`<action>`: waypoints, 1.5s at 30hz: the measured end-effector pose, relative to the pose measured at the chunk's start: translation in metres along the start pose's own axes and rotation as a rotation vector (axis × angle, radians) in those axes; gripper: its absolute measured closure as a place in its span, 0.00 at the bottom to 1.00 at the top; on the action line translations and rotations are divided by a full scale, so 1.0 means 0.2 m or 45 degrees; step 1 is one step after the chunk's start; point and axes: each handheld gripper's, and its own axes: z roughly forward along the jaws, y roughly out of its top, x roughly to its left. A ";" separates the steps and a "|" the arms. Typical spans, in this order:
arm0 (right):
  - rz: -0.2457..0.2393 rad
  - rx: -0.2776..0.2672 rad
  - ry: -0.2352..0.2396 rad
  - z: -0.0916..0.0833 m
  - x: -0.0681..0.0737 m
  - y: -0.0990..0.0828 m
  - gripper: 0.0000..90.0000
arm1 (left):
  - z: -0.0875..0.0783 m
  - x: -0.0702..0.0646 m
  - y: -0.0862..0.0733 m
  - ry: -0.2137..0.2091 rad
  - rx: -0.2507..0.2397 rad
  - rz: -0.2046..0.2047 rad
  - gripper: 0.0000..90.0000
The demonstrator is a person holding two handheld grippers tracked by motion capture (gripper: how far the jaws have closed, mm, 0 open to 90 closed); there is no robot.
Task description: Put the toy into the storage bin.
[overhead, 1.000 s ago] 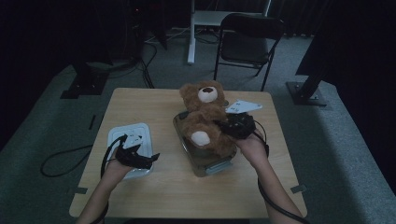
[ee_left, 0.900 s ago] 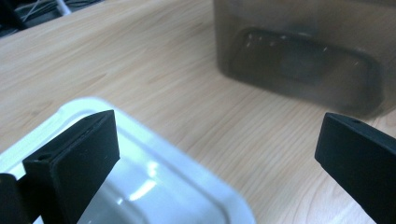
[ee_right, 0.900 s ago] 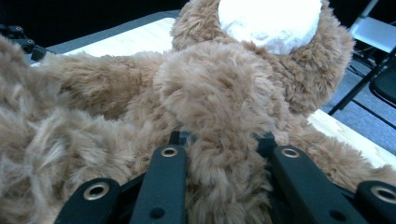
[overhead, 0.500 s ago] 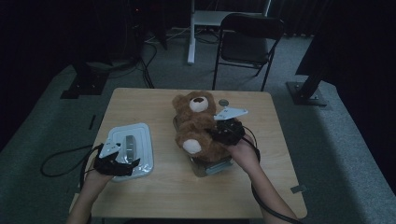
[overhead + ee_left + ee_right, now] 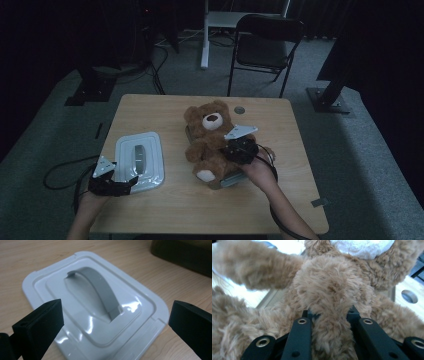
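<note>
A brown teddy bear point(image 5: 209, 140) lies across a clear plastic box point(image 5: 231, 179) at the middle of the wooden table point(image 5: 165, 205). My right gripper point(image 5: 235, 149) is shut on the bear's body; in the right gripper view the jaws pinch a fold of brown fur point(image 5: 329, 322) on both sides. A white lid point(image 5: 138, 160) with a grey handle point(image 5: 100, 287) lies flat on the table's left part. My left gripper point(image 5: 117, 184) hovers at the lid's near edge, wide open, and the lid point(image 5: 95, 315) lies between and beyond its black fingers point(image 5: 40, 325).
A small round hole point(image 5: 239, 110) sits in the tabletop behind the bear. A dark folding chair point(image 5: 262, 45) stands beyond the table's far edge. Cables trail from both grippers off the near side. The floor around is dim grey carpet.
The bear, gripped by my right gripper, has sunk and tipped onto the box. My left gripper has drifted left and toward the near edge, to the lid's near corner.
</note>
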 end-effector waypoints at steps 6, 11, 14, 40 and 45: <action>0.006 0.018 0.016 0.03 0.01 -0.02 0.75 | -0.03 0.02 -0.04 0.012 -0.009 -0.024 0.01; 0.080 0.003 0.062 0.01 -0.01 -0.01 0.57 | -0.03 0.03 -0.08 0.015 -0.009 -0.053 0.01; 0.104 -0.011 0.092 -0.03 -0.03 0.01 0.52 | -0.02 0.04 -0.11 0.016 0.000 -0.067 0.01; 0.329 0.033 0.086 0.11 -0.07 0.12 0.27 | -0.02 0.05 -0.17 0.030 -0.012 -0.106 0.01; 0.318 0.090 0.072 0.16 -0.06 0.13 0.32 | -0.02 0.05 -0.17 0.028 -0.013 -0.103 0.01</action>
